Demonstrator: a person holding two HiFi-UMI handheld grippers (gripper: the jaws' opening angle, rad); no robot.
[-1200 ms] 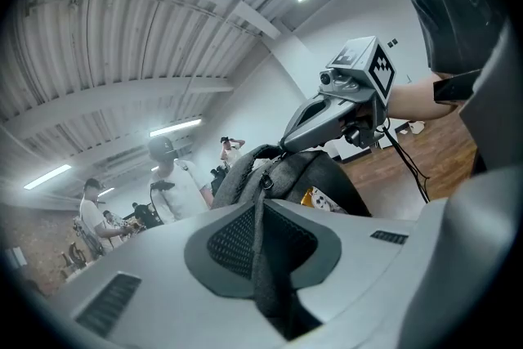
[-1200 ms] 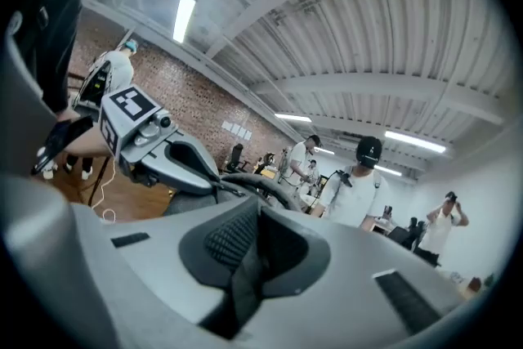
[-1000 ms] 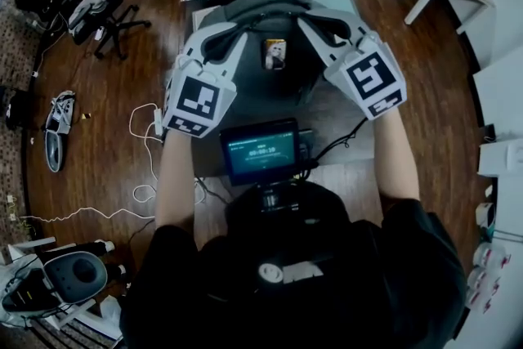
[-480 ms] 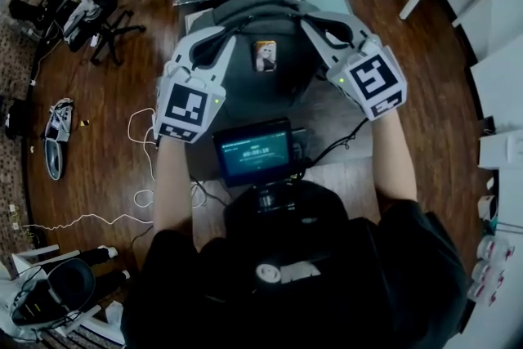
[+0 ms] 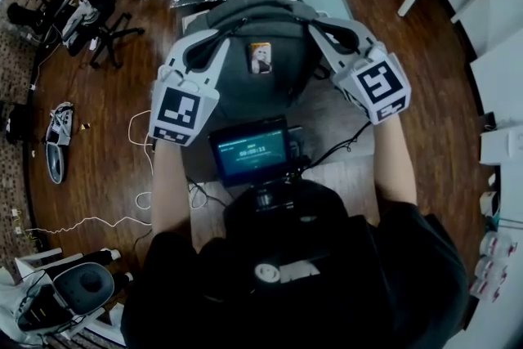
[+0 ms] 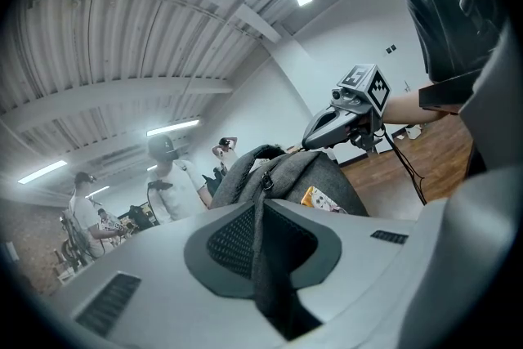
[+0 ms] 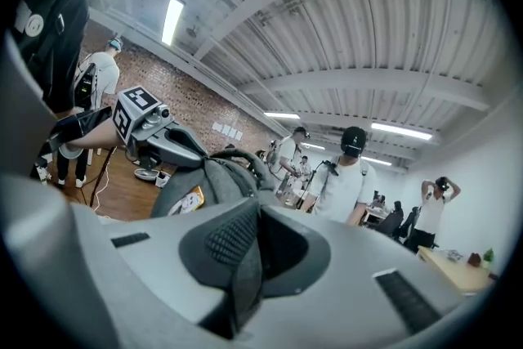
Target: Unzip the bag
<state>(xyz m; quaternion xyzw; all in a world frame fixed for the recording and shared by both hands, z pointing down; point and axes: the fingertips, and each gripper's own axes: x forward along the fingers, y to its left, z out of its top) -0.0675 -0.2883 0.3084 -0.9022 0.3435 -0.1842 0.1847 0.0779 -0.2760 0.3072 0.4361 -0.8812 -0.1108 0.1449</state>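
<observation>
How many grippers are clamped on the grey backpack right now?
2. The left gripper pinches a fold of fabric on the backpack's left side, and the right gripper pinches a fold on its right side. None seems hidden.

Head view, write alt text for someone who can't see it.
Seen from above, a person holds a left gripper and a right gripper, each pinching fabric on one side of a grey backpack on a table. A small screen sits between backpack and person.
</observation>
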